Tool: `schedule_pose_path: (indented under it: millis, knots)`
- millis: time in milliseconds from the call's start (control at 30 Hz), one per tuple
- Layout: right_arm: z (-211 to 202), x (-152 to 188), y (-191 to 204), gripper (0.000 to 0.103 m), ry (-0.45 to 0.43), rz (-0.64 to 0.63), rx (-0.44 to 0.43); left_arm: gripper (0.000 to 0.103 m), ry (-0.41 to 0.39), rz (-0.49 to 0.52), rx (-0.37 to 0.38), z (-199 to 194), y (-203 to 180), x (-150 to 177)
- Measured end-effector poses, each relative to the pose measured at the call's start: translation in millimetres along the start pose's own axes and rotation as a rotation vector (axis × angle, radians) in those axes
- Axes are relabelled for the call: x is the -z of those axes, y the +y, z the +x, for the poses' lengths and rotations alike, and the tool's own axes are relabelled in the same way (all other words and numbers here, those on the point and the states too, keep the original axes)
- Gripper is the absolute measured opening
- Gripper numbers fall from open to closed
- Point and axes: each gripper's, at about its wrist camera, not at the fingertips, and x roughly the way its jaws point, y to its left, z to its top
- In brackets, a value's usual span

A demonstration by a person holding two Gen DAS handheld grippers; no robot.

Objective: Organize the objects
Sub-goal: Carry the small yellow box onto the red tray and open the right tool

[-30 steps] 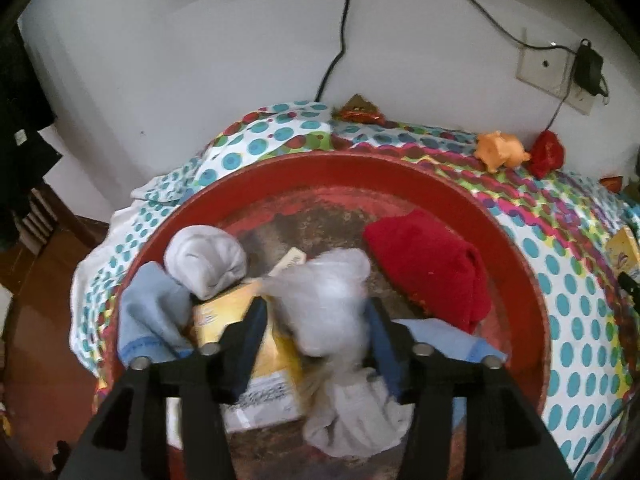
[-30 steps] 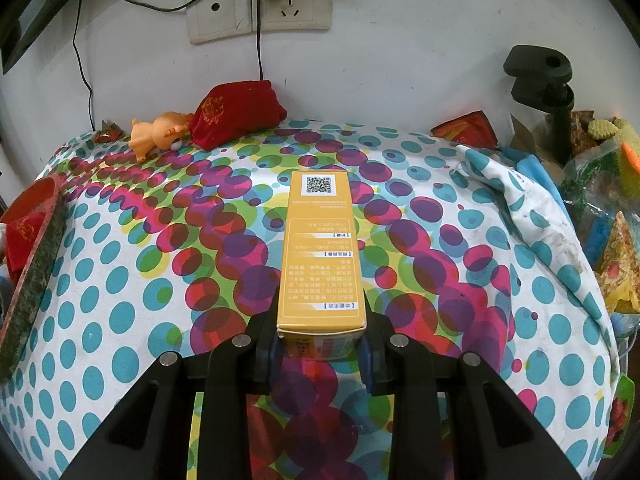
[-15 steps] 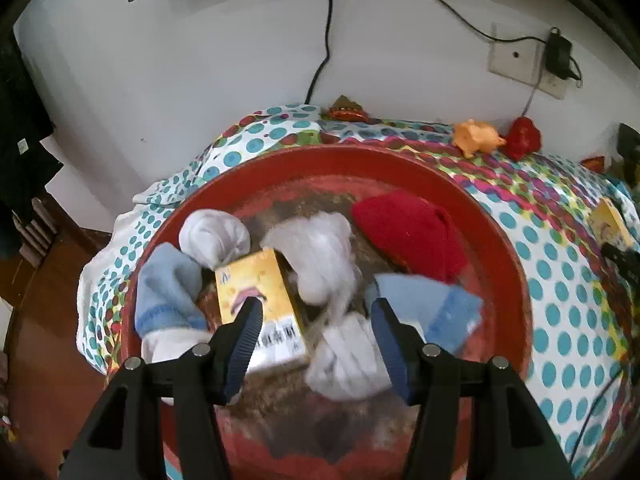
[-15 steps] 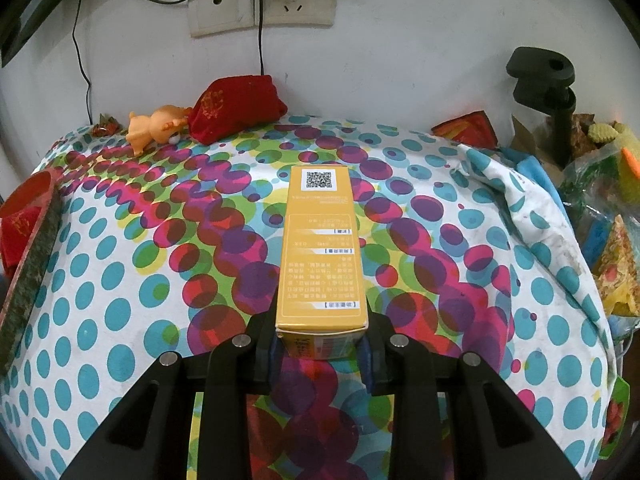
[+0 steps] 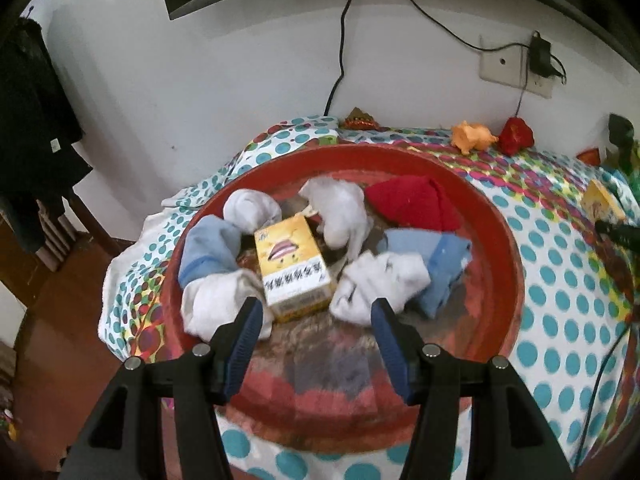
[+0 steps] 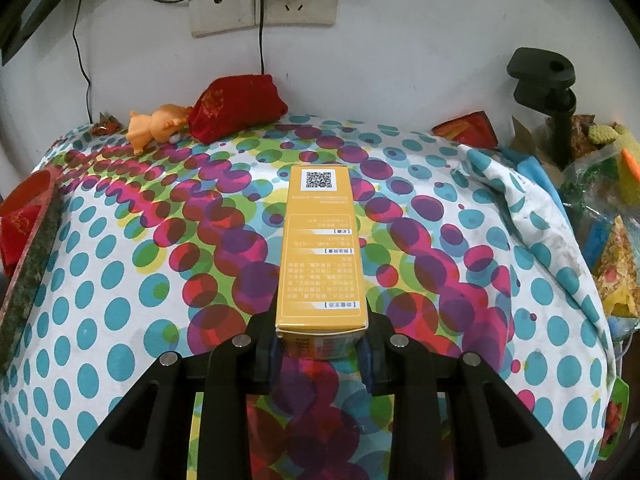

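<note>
A round red tray (image 5: 508,272) holds a yellow box (image 5: 294,268), several white and blue socks and a red sock (image 5: 412,204). One white sock (image 5: 344,208) lies behind the box. My left gripper (image 5: 316,326) hangs open above the tray's near side, with nothing between its blue pads. In the right wrist view my right gripper (image 6: 320,350) is shut on the near end of a long yellow box (image 6: 320,248), which stretches forward over the dotted tablecloth (image 6: 120,280). That box (image 5: 602,202) and the gripper's tip show at the right edge of the left wrist view.
An orange toy animal (image 6: 154,126) and a red pouch (image 6: 236,104) lie by the back wall under a socket. The red tray's rim (image 6: 28,256) is at the left. A black clamp stand (image 6: 548,96) and a pile of bags (image 6: 604,216) crowd the right. Cables hang on the wall.
My left gripper has let go of the white sock, which now lies in the tray, and has drawn back and up from it. The right gripper and its box have kept still.
</note>
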Motion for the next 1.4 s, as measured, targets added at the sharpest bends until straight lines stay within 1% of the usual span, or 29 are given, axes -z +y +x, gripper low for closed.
schedule_pose_path:
  millis: [133, 200, 233, 267, 300, 367, 433, 467, 500, 733, 800, 1033, 1167, 1267, 1400]
  knots:
    - [-1, 0, 5, 0.029, -0.002, -0.023, 0.026, 0.058, -0.012, -0.010, 0.012, -10, 10, 11]
    - [-3, 0, 6, 0.031, -0.012, -0.033, 0.034, 0.058, -0.032, -0.015, 0.019, -15, 15, 14]
    - [-4, 1, 7, 0.032, -0.019, -0.034, 0.036, 0.058, -0.035, -0.015, 0.009, -16, 17, 15]
    - [-7, 1, 8, 0.035, -0.034, -0.037, 0.044, 0.058, -0.031, -0.014, 0.003, -15, 17, 15]
    - [-8, 1, 8, 0.040, -0.039, -0.039, 0.047, 0.058, -0.025, -0.008, 0.004, -15, 18, 14]
    - [-11, 1, 8, 0.042, -0.053, -0.039, 0.056, 0.058, -0.025, -0.025, 0.012, -15, 22, 14]
    - [-13, 1, 8, 0.042, -0.065, -0.037, 0.049, 0.058, -0.007, -0.049, 0.045, -13, 27, 14]
    - [-14, 1, 8, 0.037, -0.071, -0.036, 0.050, 0.058, -0.004, -0.060, 0.048, -12, 29, 15]
    - [-15, 1, 8, 0.029, -0.074, -0.037, 0.049, 0.058, 0.005, -0.071, 0.043, -11, 31, 15]
    - [-15, 1, 10, 0.029, -0.075, -0.042, 0.051, 0.058, 0.024, -0.088, 0.040, -5, 34, 18]
    - [-15, 1, 10, 0.029, -0.074, -0.046, 0.056, 0.058, 0.036, -0.090, 0.050, -3, 33, 19]
    - [-20, 4, 24, 0.029, -0.074, -0.086, 0.083, 0.058, 0.040, -0.102, 0.024, -5, 46, 20]
    - [-30, 8, 35, 0.029, -0.078, -0.084, 0.061, 0.058, 0.063, -0.133, 0.038, -1, 57, 21]
    - [-41, 10, 49, 0.029, -0.089, -0.094, 0.040, 0.058, 0.070, -0.142, 0.024, 0, 62, 21]
    - [-56, 12, 73, 0.029, -0.092, -0.111, -0.017, 0.058, 0.077, -0.152, 0.018, 1, 66, 22]
